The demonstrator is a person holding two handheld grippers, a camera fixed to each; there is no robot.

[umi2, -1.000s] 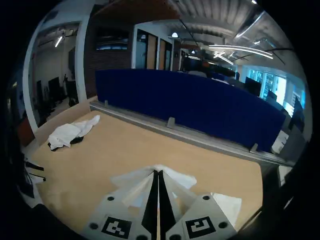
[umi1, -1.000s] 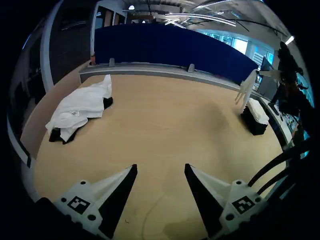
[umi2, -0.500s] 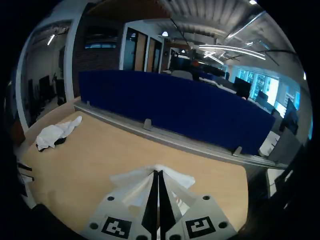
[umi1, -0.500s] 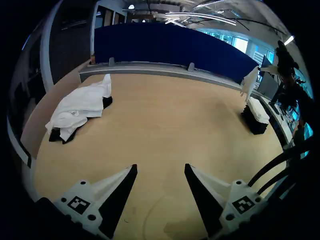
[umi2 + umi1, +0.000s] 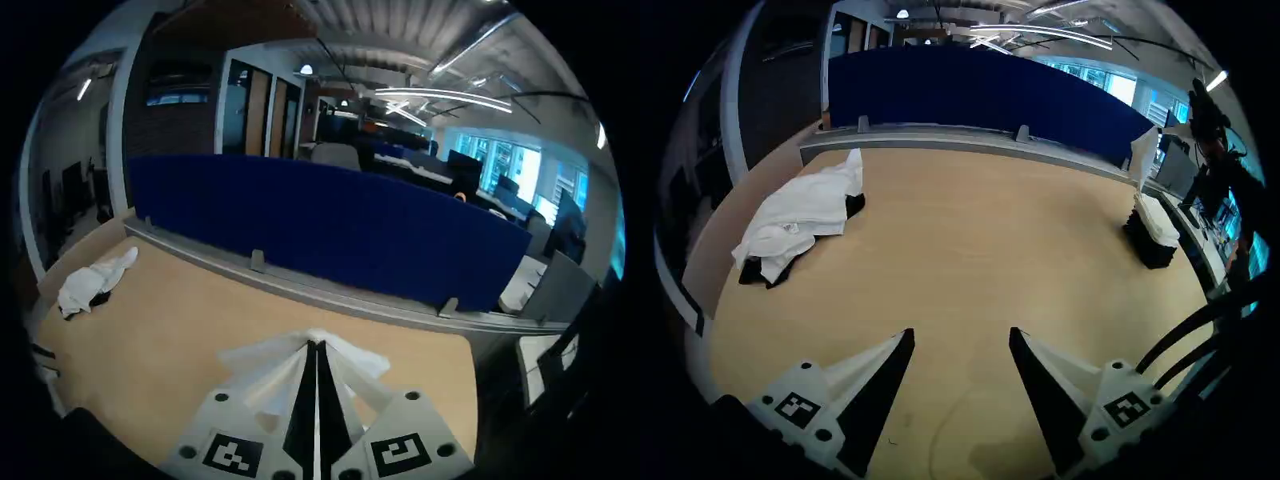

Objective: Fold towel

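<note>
1. Two grippers stand in quite different places. The right gripper (image 5: 316, 346) has its jaws pressed together on a pinch of the white towel (image 5: 358, 360). The cloth bunches out on both sides of the fingers' black inner faces.
2. Seen from the left gripper view, that white towel (image 5: 1142, 156) hangs in the air at the far right of the pale wooden surface (image 5: 976, 232). It is lifted clear, just above a small stack of folded white cloth (image 5: 1156, 222) resting on a black box (image 5: 1146, 248).
3. The left gripper (image 5: 960, 332) holds nothing and its jaws are spread wide. It sits low over the near edge of the surface and points toward the far blue partition panel (image 5: 976, 88).
4. The relation that matters is that the towel lies far off and to the right of the open jaws, well apart from them. It hangs with its long axis roughly upright from the pinch. The right gripper already has it, so the left one is the distant partner.
5. Folding likely needs a second hold on a free corner, so either the left jaws must travel right and away, or the towel must come to the bare middle. Where the free corners hang is too small to tell.
6. A crumpled heap of white cloths (image 5: 796, 216) lies at the far left, well apart from both grippers.
</note>
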